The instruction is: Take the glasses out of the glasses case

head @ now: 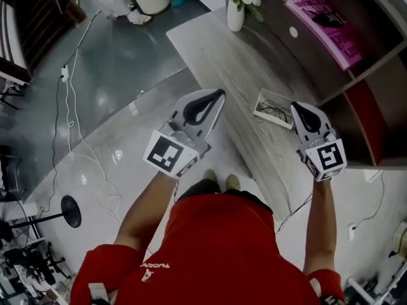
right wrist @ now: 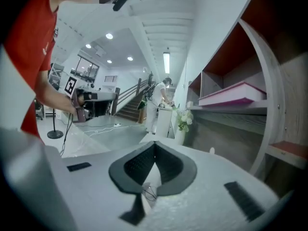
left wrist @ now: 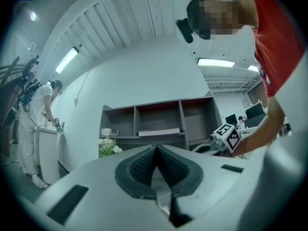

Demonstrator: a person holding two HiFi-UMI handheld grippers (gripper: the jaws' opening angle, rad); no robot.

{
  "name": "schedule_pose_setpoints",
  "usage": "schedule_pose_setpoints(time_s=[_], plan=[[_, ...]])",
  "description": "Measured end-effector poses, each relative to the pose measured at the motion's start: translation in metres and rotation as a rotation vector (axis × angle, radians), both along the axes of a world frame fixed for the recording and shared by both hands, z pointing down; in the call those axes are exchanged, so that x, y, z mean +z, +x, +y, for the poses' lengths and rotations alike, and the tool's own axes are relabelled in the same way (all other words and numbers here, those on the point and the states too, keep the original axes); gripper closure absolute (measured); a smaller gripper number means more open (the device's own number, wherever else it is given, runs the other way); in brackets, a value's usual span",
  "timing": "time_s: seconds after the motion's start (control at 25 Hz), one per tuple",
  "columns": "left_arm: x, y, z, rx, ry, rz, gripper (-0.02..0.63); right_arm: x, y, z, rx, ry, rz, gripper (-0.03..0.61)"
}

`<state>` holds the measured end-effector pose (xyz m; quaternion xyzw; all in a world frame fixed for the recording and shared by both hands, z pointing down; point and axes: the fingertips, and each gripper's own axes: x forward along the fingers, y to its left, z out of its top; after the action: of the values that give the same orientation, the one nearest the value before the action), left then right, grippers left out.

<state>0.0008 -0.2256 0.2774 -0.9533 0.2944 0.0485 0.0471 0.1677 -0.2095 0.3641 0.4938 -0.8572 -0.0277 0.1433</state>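
Observation:
A white open glasses case [head: 262, 112] lies on the long grey table [head: 235, 68], with dark thin-framed glasses [head: 275, 112] inside it. My right gripper [head: 294, 107] hovers just right of the case, its tip at the case's right edge, jaws shut and holding nothing. In the right gripper view the pads [right wrist: 139, 165] meet at the tip, and the glasses [right wrist: 150, 192] show through the gap below them. My left gripper [head: 220, 94] hangs over the table's near edge, left of the case, also shut and empty; its pads [left wrist: 139, 167] meet in the left gripper view.
A white vase of flowers [head: 236, 8] stands at the table's far end. A shelf unit along the right holds a pink book [head: 325, 23]. Cables [head: 70, 107] and a black round stand base [head: 71, 211] lie on the floor at left. A person in white [left wrist: 33, 124] stands far off.

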Motion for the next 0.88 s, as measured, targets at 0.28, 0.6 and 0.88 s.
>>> schedule_pose_setpoints(time_s=[0.28, 0.6, 0.88], plan=[[0.012, 0.019, -0.019, 0.068, -0.022, -0.009, 0.604, 0.064, 0.012, -0.022, -0.018, -0.176, 0.114, 0.572], [0.030, 0.032, -0.033, 0.095, -0.055, -0.024, 0.603, 0.132, 0.019, -0.038, -0.044, -0.352, 0.175, 0.537], [0.039, 0.027, -0.045, 0.082, -0.073, -0.037, 0.604, 0.175, 0.020, -0.048, -0.086, -0.478, 0.263, 0.491]])
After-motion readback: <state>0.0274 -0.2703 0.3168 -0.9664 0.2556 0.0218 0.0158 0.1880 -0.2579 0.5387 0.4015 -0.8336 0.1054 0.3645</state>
